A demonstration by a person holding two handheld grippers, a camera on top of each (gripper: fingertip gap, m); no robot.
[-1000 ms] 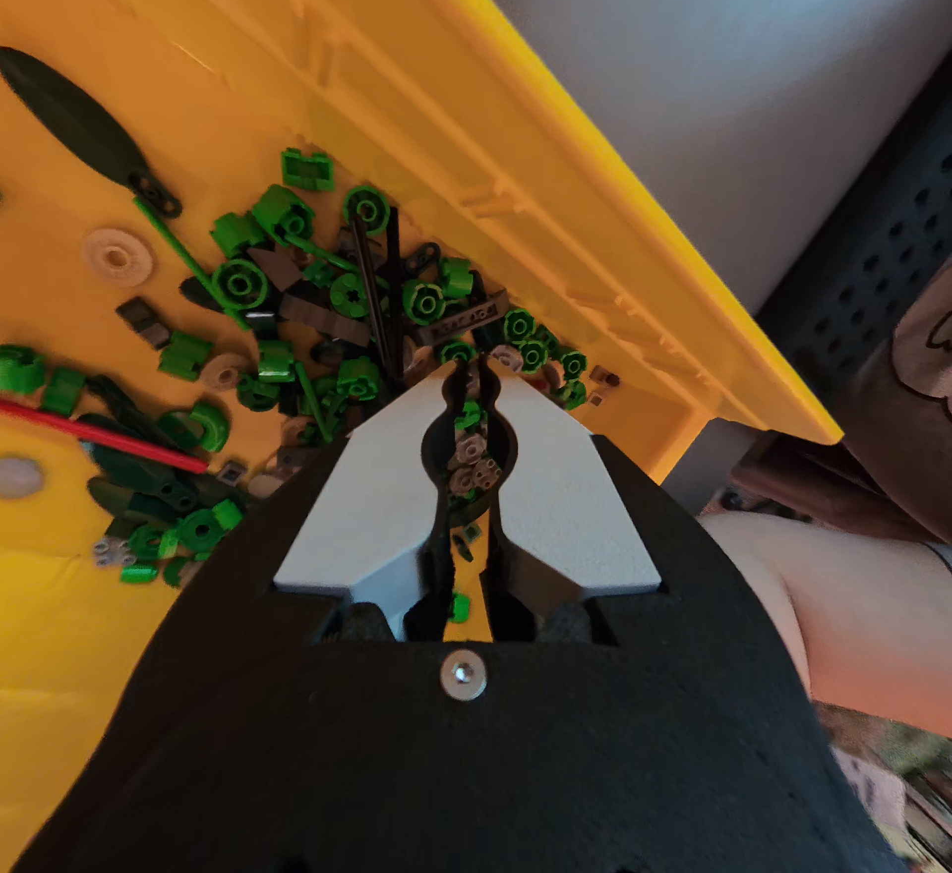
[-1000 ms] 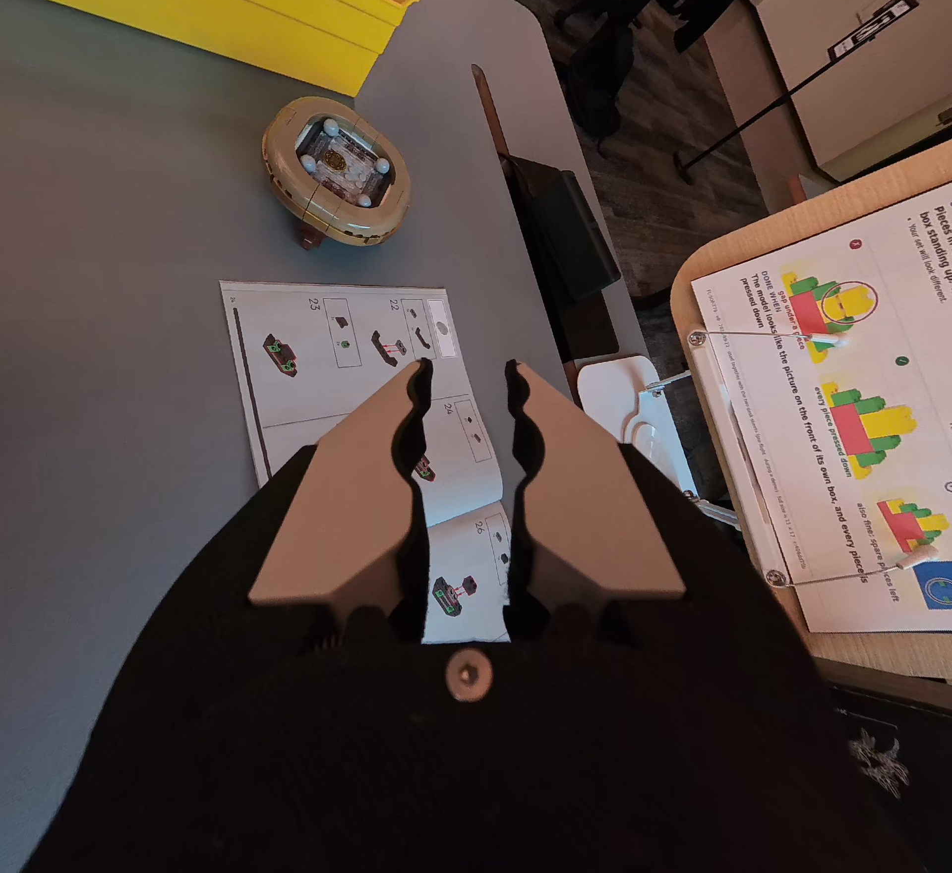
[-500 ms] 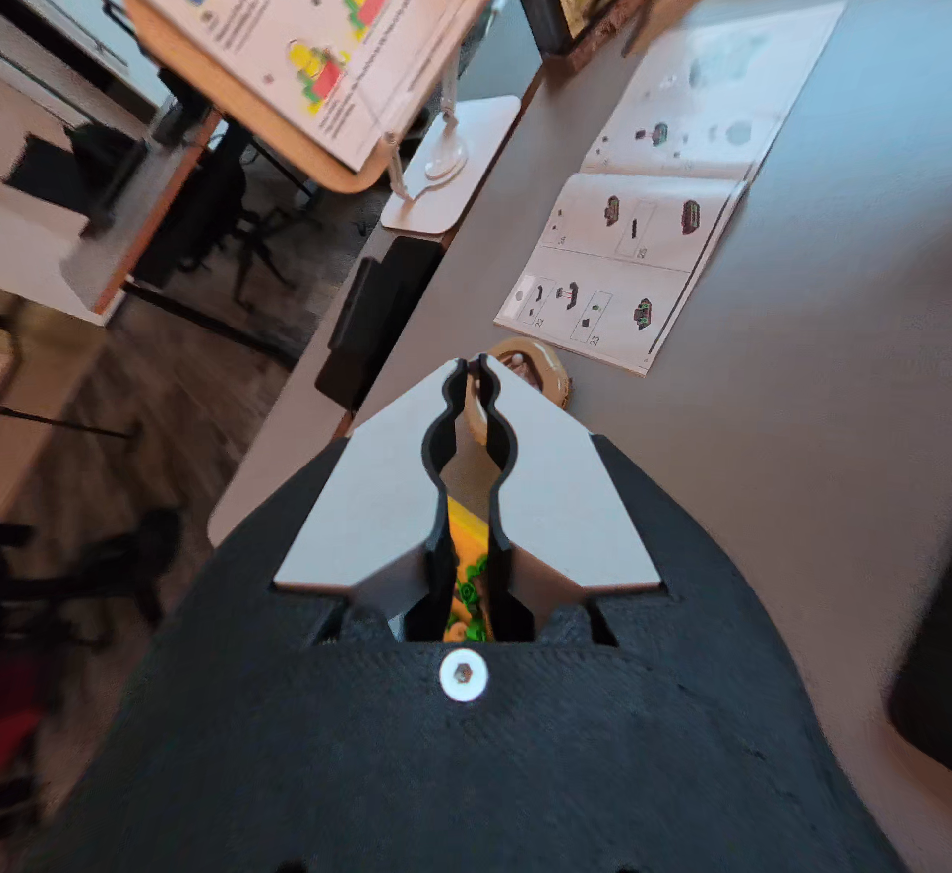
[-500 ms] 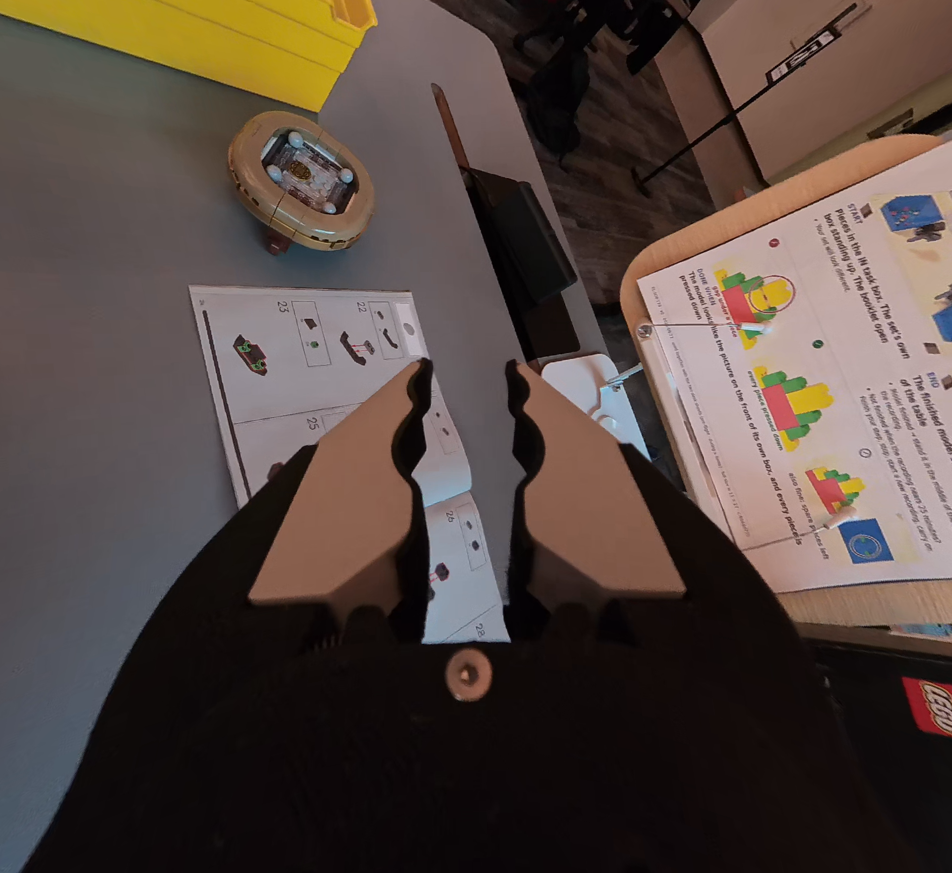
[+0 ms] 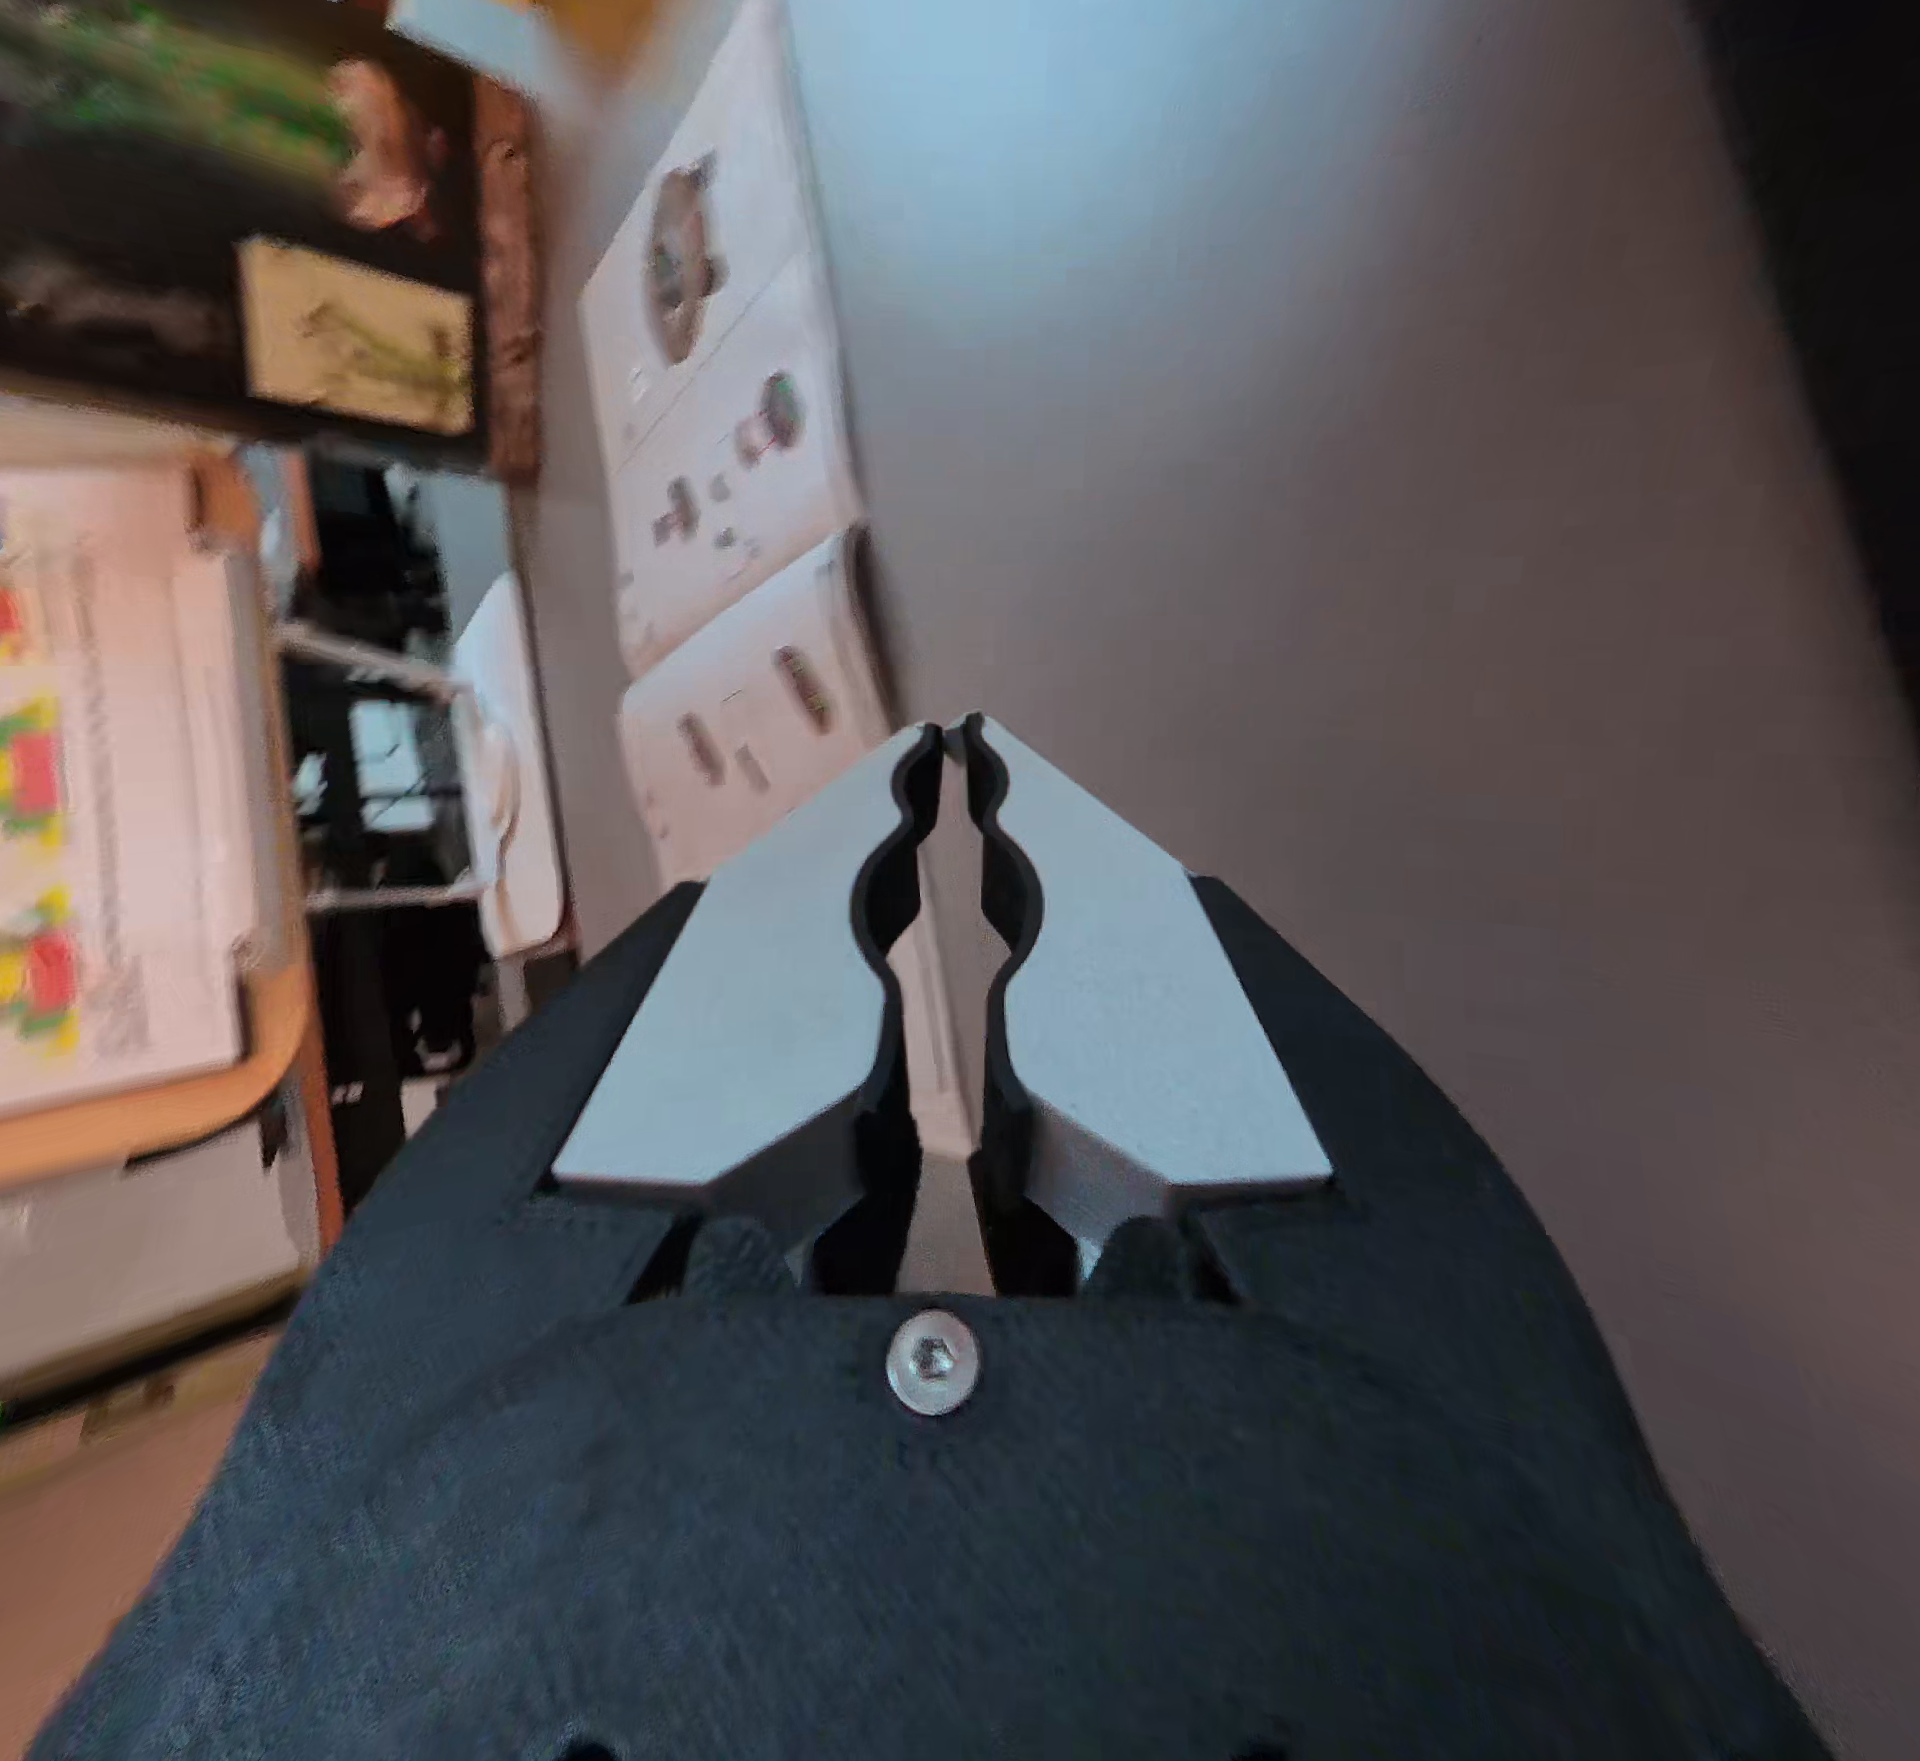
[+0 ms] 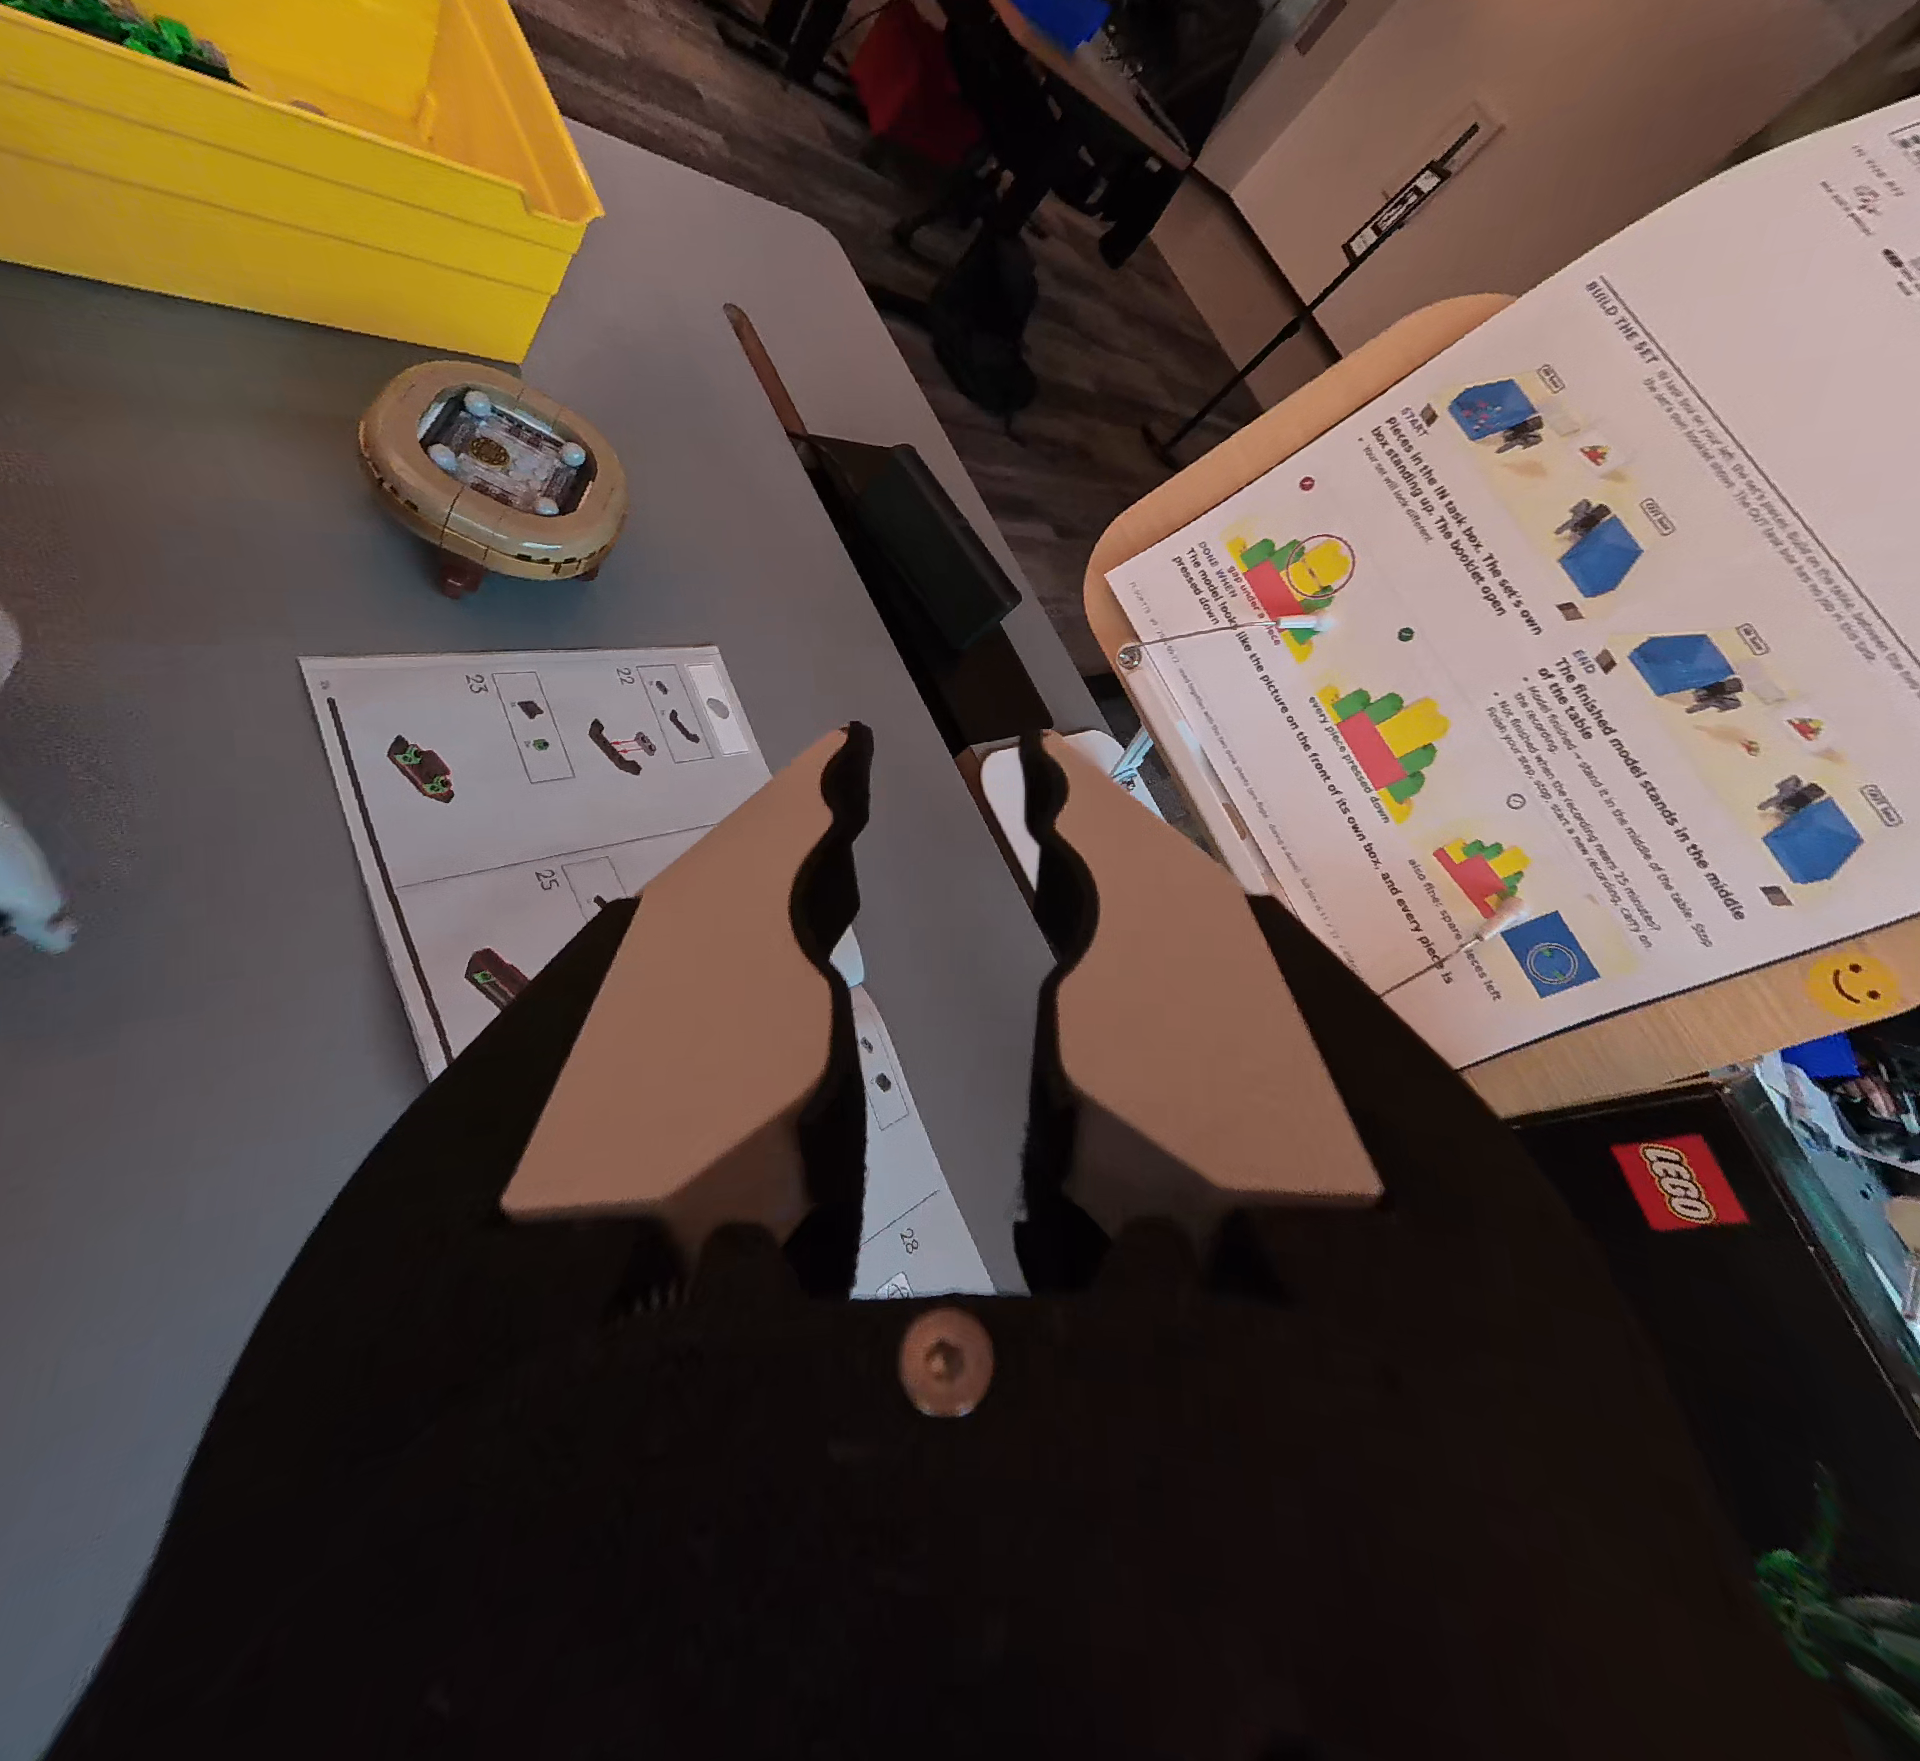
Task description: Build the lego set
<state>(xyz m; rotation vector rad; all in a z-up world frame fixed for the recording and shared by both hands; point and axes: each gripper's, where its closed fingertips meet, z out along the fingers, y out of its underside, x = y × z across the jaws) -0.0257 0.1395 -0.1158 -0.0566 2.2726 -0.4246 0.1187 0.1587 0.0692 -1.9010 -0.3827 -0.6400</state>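
My left gripper [image 5: 954, 741] hangs over the grey table [image 5: 1299, 361] beside the open instruction booklet [image 5: 727, 485]. Its jaws are nearly closed and I see nothing between the tips; the view is blurred. My right gripper [image 6: 940, 745] is open and empty above the booklet [image 6: 520, 755]. A tan oval lego model [image 6: 488, 475] with a clear middle stands on small brown feet beyond the booklet. Behind it is the yellow bin [image 6: 260, 173] with green pieces [image 6: 104, 23] inside.
A wooden stand with a printed picture sheet [image 6: 1558, 672] rises at the table's right, on a white base [image 6: 1013, 797]. A black lego box [image 6: 1714, 1244] stands near it. The table edge [image 6: 831, 381] runs past the model. A pale blurred thing [image 6: 21, 859] is at the left edge. My hands' fingertips stand some 25 cm from each other. The right gripper is farther from the tan oval lego model [image 6: 488, 475], some 30 cm, than the left, some 20 cm.
My left gripper has come out of the yellow bin's pile of pieces and swung over the table to the booklet, jaws staying closed. My right gripper has stayed open, shifting slightly.
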